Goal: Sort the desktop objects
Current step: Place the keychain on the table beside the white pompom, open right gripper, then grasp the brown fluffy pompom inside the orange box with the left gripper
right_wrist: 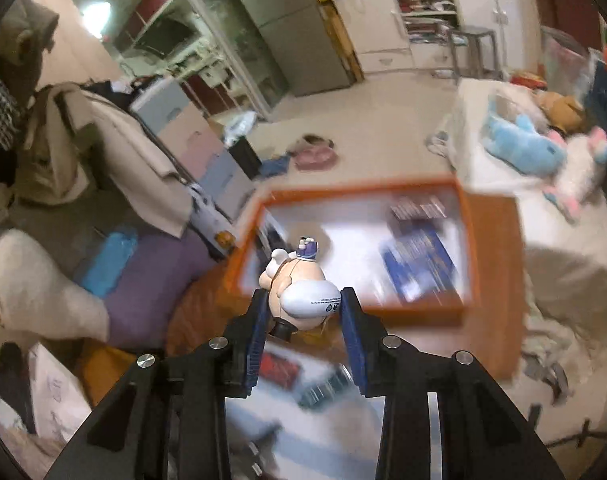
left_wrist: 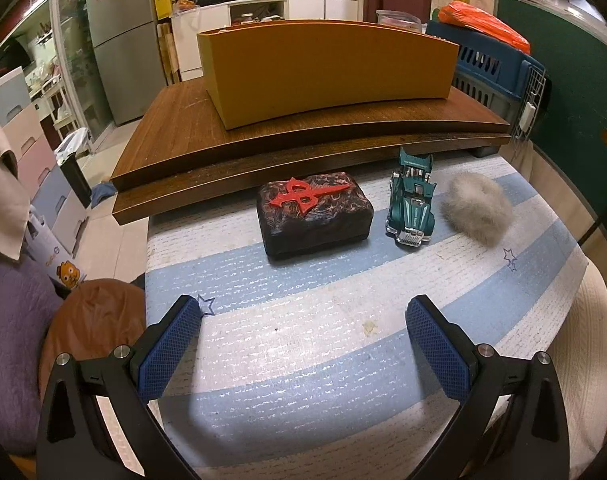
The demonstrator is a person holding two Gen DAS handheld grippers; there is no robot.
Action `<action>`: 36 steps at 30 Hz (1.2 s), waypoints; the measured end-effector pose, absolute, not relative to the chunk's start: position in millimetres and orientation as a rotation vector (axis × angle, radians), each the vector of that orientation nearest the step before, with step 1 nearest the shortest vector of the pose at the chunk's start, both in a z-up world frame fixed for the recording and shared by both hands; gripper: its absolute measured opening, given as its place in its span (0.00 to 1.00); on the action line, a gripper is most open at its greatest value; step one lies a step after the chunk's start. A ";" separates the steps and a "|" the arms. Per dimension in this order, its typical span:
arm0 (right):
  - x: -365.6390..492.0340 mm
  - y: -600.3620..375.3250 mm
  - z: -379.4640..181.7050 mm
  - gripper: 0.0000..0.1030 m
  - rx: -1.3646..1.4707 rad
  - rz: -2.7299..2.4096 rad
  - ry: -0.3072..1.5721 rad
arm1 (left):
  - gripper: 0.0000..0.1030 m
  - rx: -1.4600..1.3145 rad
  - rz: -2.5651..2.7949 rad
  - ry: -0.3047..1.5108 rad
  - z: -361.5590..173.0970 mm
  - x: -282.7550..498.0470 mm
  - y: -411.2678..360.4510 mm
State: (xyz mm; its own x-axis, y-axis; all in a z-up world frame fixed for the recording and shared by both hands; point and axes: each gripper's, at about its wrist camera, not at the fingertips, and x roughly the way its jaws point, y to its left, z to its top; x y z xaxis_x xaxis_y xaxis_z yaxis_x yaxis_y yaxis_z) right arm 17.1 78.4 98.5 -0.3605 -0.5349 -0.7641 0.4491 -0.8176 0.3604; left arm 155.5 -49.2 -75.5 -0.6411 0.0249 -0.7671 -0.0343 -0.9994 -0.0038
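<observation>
Figurine [right_wrist: 299,292] sat clamped in my right gripper [right_wrist: 303,312], head pointing away from me, directly above the near edge of the orange box [right_wrist: 469,248], which lay just ahead and below. My left gripper [left_wrist: 303,320] hung wide and empty, with the car [left_wrist: 412,204] farther off, right of the pouch [left_wrist: 314,213].

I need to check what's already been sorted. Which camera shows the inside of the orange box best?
The right wrist view: it looks down into the orange box, showing blurred blue and dark items inside. The left wrist view shows only its outer wall.
</observation>
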 end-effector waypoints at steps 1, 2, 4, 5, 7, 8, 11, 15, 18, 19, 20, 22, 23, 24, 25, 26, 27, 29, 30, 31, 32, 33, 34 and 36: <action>21.0 84.9 84.8 0.33 1.309 -2.189 -0.138 | 1.00 -1.319 2.816 0.017 -75.4 155.2 -48.8; 25.4 91.2 69.5 0.33 1.345 -2.180 -0.172 | 1.00 -1.323 2.814 0.017 -75.4 155.0 -48.5; 27.3 106.2 33.3 0.33 1.427 -2.159 -0.250 | 1.00 -1.329 2.812 0.017 -75.1 154.5 -48.3; 27.7 109.2 16.8 0.33 1.460 -2.166 -0.265 | 1.00 -1.334 2.810 0.016 -75.1 154.1 -48.3; 26.1 113.7 -10.5 0.33 1.511 -2.178 -0.274 | 1.00 -1.341 2.806 0.016 -74.8 154.0 -49.0; 24.9 115.1 -20.5 0.33 1.528 -2.175 -0.287 | 1.00 -1.345 2.804 0.016 -74.8 154.0 -48.9; 21.8 113.6 -37.2 0.33 1.545 -2.166 -0.317 | 1.00 -1.349 2.802 0.017 -74.6 153.9 -49.0; 26.3 103.5 -33.3 0.36 1.490 -2.211 -0.244 | 1.00 -1.366 2.793 0.015 -74.3 153.6 -50.0; 36.1 109.2 -17.8 0.54 1.396 -2.292 -0.228 | 1.00 -1.380 2.786 0.017 -74.1 153.1 -50.4; 42.3 112.5 -9.8 0.62 1.354 -2.319 -0.234 | 1.00 -1.383 2.784 0.018 -74.2 153.0 -51.1; 49.0 115.3 -2.6 0.66 1.324 -2.337 -0.234 | 1.00 -1.387 2.782 0.017 -74.4 153.4 -51.2; 65.3 117.5 4.4 0.66 1.305 -2.368 -0.196 | 1.00 -1.391 2.780 0.018 -74.0 153.3 -51.3; 74.2 117.5 5.0 0.66 1.296 -2.384 -0.171 | 1.00 -1.393 2.779 0.018 -73.9 153.2 -51.4; 84.6 116.1 2.9 0.66 1.284 -2.402 -0.142 | 1.00 -1.396 2.777 0.018 -73.5 152.8 -51.5; 94.0 115.2 -0.5 0.66 1.273 -2.422 -0.108 | 1.00 -1.399 2.776 0.017 -73.5 152.9 -51.7; 104.7 114.2 -4.7 0.66 1.264 -2.448 -0.070 | 1.00 -1.402 2.774 0.018 -73.2 152.6 -51.5; 112.3 113.1 -9.9 0.66 1.259 -2.467 -0.041 | 1.00 -1.404 2.773 0.019 -73.0 152.3 -51.1; 123.6 109.2 -22.7 0.66 1.271 -2.483 -0.001 | 1.00 -1.410 2.770 0.019 -72.7 152.0 -51.0; 126.9 106.5 -30.0 0.66 1.286 -2.489 0.026 | 1.00 -1.413 2.769 0.019 -72.6 151.5 -50.6; 129.2 103.1 -37.9 0.66 1.298 -2.496 0.057 | 1.00 -1.416 2.768 0.019 -72.5 151.2 -50.6; 130.9 100.1 -45.9 0.67 1.311 -2.505 0.090 | 1.00 -1.420 2.766 0.020 -72.2 150.9 -50.5; 134.5 96.6 -51.5 0.67 1.281 -2.535 0.139 | 1.00 -1.423 2.763 0.020 -72.2 150.9 -50.4; 138.1 93.0 -57.3 0.71 1.249 -2.565 0.201 | 1.00 -1.426 2.762 0.019 -71.9 150.8 -50.3; 144.8 89.9 -63.1 0.76 1.181 -2.614 0.226 | 1.00 -1.429 2.759 0.020 -70.9 149.9 -50.2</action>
